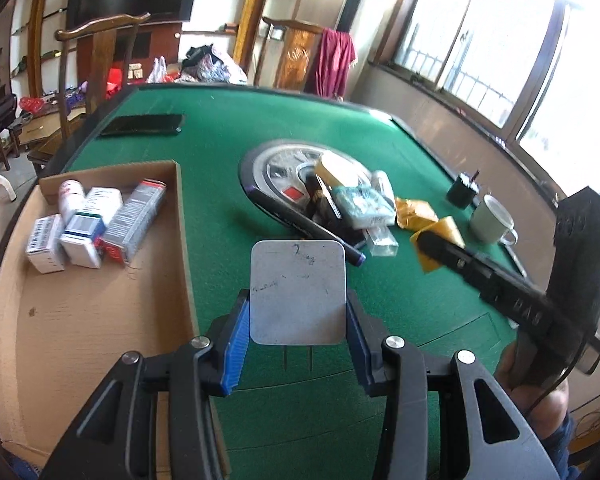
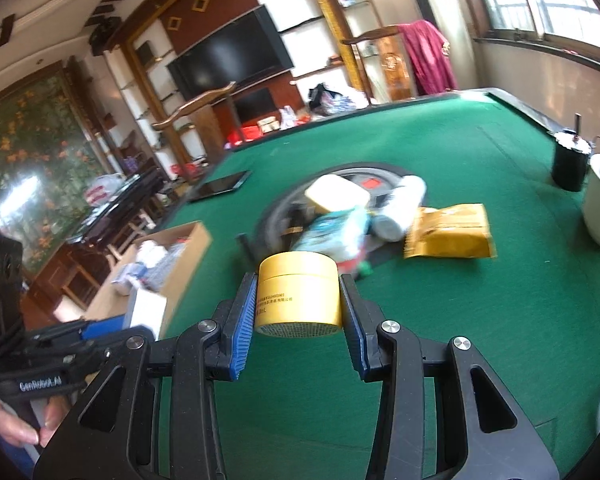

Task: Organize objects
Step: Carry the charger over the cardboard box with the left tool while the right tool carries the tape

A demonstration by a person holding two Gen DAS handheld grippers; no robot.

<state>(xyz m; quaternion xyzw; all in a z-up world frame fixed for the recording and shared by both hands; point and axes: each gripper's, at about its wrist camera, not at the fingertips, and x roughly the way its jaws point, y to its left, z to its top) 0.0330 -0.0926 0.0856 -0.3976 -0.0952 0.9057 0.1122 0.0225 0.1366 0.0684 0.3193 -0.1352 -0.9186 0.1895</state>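
Nearest, the left gripper (image 1: 298,322) pinches a flat grey rounded-square tin (image 1: 298,291) between its blue fingers (image 1: 236,346), held up above the green bench (image 1: 220,208) beside the near corner of a cardboard box (image 1: 100,312). Likewise, the right gripper (image 2: 298,316) clamps a round yellow jar (image 2: 298,294) by its sides, clear of the felt, its fingers (image 2: 242,326) pressed against the jar's wall. In the left wrist view the right gripper shows at the right edge, a yellow shape at its tip. Inside the box, at its far end, lie several white medicine cartons (image 1: 80,228) and a long grey carton (image 1: 134,222), packed side by side. Farther out, a loose heap rests on the round hub (image 1: 276,168) in the bench's middle: a teal packet (image 1: 362,200), a white bottle (image 2: 400,208) and a gold pouch (image 2: 448,232) just beside them. Beyond, to the right, stand a white mug (image 1: 494,220) and a dark cup (image 1: 462,192); to the far left lies a black phone (image 1: 142,125).
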